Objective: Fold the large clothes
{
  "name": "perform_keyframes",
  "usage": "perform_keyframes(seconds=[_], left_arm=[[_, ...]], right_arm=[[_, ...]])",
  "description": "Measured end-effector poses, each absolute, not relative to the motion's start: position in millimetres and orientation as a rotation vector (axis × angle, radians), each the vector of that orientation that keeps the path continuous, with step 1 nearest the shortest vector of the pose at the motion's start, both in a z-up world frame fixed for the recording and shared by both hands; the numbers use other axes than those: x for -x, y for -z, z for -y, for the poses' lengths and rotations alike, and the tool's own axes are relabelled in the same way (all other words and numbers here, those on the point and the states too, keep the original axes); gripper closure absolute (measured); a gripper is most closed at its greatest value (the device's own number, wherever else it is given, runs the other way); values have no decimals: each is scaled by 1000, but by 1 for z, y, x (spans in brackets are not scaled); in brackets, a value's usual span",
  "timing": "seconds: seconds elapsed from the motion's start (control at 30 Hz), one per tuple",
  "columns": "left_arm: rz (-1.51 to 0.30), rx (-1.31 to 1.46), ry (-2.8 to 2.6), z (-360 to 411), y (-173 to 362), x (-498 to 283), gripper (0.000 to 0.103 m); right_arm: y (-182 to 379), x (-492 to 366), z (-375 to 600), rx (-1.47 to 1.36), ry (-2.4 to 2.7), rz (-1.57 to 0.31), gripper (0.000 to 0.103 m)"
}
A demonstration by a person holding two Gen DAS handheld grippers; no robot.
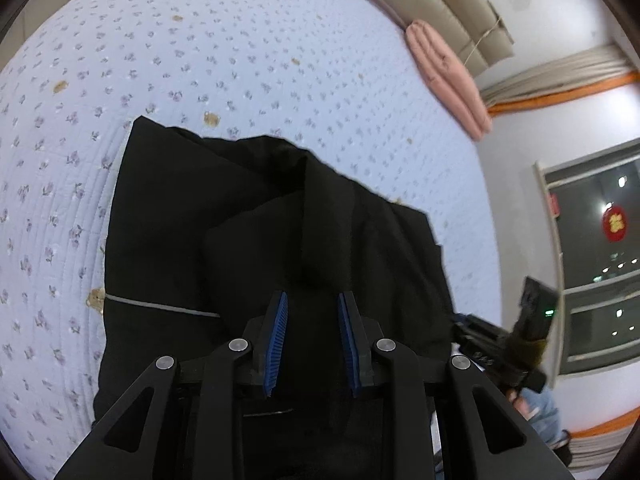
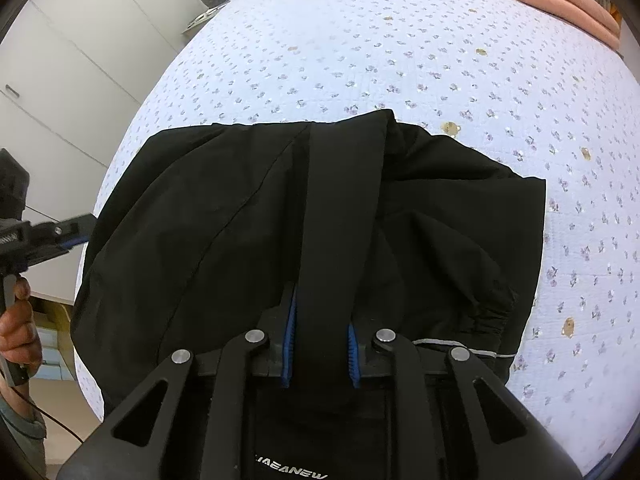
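Right wrist: one black jacket (image 2: 248,216) clamped in both grippers' jaws; one bed (image 2: 440,60).

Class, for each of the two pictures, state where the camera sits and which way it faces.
Left wrist view: on the left gripper, facing down over the black jacket on the floral bedsheet; the right gripper shows at right.
Right wrist view: on the right gripper, clamping a jacket fold; the left gripper and a hand show at left.
Shared: jacket, bedsheet, folded pink blanket.
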State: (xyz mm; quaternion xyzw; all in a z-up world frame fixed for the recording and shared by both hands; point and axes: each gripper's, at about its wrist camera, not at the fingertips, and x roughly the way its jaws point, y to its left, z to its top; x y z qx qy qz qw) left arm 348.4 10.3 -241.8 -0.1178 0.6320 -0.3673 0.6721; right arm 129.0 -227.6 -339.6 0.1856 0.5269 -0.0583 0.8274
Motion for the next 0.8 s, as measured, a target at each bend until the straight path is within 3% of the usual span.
perform_keyframes(seconds=[0.03, 0.07, 0.13, 0.23, 0.3, 0.33, 0.37, 0.4, 0.47, 0.67, 0.8], left_arm=[[-1424, 275, 840, -10, 240, -348, 73], [-1427, 276, 846, -10, 239, -347, 54], [-1408, 267, 831, -7, 240, -344, 33], [-1400, 212, 807, 1, 251, -339, 33], [-1410, 95, 711, 8, 262, -337, 41], [-1427, 64, 689, 10, 270, -336, 67], [-1446, 71, 679, 10, 276, -336, 85], [-1445, 91, 675, 7, 278, -337, 88], [-1406, 114, 701, 5, 270, -335, 92], [-1213, 79, 839, -3, 213, -307, 92], [-1290, -5, 772, -1, 268, -298, 91]], right_arm=[[339, -129, 227, -392, 125, -1119, 79], [340, -129, 227, -393, 126, -1120, 79], [340, -130, 226, -399, 130, -1118, 79], [340, -129, 227, -412, 133, -1115, 79], [341, -129, 228, -416, 133, -1115, 79], [341, -128, 228, -414, 134, -1114, 79], [340, -128, 228, -411, 134, -1111, 80], [338, -127, 228, -408, 137, -1104, 82], [333, -124, 226, -388, 146, -1087, 85], [284, -98, 224, -275, 176, -984, 89], [300, -91, 226, -290, 164, -1006, 89]])
